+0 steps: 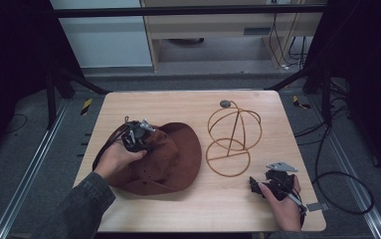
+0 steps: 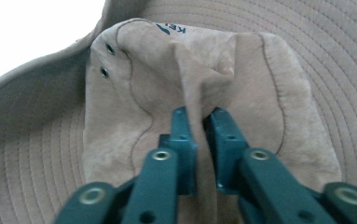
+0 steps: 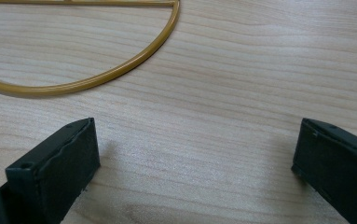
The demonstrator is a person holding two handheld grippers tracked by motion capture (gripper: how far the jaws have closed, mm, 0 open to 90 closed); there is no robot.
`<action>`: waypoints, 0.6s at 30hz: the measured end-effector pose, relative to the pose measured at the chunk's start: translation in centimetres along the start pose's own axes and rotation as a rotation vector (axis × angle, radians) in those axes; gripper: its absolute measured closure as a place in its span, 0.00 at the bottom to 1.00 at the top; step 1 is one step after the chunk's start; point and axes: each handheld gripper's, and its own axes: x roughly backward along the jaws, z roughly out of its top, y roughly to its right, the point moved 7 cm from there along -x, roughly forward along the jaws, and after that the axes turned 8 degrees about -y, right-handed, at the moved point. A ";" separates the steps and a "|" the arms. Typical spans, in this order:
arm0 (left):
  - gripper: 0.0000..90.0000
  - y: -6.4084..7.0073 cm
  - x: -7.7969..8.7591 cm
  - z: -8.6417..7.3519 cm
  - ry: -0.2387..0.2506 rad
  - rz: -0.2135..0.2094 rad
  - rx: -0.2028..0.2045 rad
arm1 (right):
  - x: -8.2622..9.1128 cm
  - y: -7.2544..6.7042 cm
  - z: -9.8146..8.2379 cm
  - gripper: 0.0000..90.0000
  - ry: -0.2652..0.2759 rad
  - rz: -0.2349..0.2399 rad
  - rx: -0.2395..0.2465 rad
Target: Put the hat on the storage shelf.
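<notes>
A brown wide-brimmed hat (image 1: 170, 162) lies on the left half of the wooden table (image 1: 178, 102). My left gripper (image 1: 137, 137) sits on top of its crown. In the left gripper view that gripper (image 2: 199, 116) is shut, its jaws pinching an upright fold of the hat's crown fabric (image 2: 120, 121). A gold wire hat stand (image 1: 234, 130) with a round base ring stands right of the hat. My right gripper (image 1: 258, 185) rests near the table's front right corner, open. In the right gripper view, this gripper (image 3: 195, 158) has bare wood between its jaws, with the stand's ring (image 3: 120, 70) ahead.
A small grey knob (image 1: 225, 103) tops the stand. Black cables (image 1: 337, 174) loop on the floor right of the table. Dark frame bars (image 1: 58, 79) flank the far corners. A pale cabinet (image 1: 218, 30) stands behind.
</notes>
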 end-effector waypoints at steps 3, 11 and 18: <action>0.97 -0.1 0.3 0.0 0.016 -0.004 0.007 | 0.0 0.0 0.0 0.00 0.000 0.000 0.000; 0.98 -0.1 1.2 0.0 0.051 -0.010 0.006 | 0.0 0.0 0.0 0.00 0.000 0.000 0.000; 0.98 0.3 2.3 0.0 0.088 0.000 -0.005 | 0.0 0.0 0.0 0.00 0.000 0.000 0.000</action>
